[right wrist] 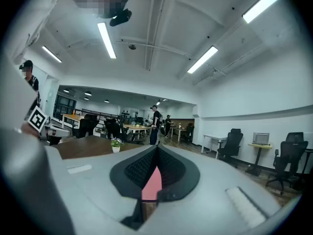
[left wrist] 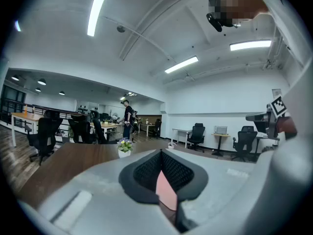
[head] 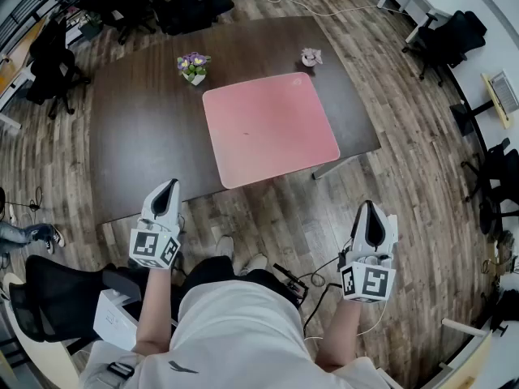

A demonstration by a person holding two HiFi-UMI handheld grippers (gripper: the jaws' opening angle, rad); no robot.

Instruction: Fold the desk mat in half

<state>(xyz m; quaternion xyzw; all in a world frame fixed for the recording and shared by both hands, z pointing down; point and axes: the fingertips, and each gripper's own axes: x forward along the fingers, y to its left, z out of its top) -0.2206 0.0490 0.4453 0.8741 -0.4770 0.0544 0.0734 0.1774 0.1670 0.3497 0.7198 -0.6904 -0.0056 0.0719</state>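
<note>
The desk mat (head: 270,128) lies flat and unfolded on the table (head: 138,136), well ahead of both pairs of jaws in the head view. Your left gripper (head: 166,191) and right gripper (head: 371,211) hang short of the table, over the floor. So the step in hand looks like the approach. Bring each gripper forward to the mat corner nearest its jaws. That edge seems to lie close to the table's rim, which should make it easier to pinch. A potted plant (head: 194,66) stands beyond the mat's far edge, so land the carried edge short of it.

In the left gripper view, the jaws are pressed together on nothing, and only a pink sliver of mat shows far beyond their tips. Spread them before you arrive, and tip lower so one jaw can slide under the thin edge.

In the right gripper view, the jaws likewise meet with nothing between them and the mat is distant. Open them and move both grippers together so the fold stays square.
</note>
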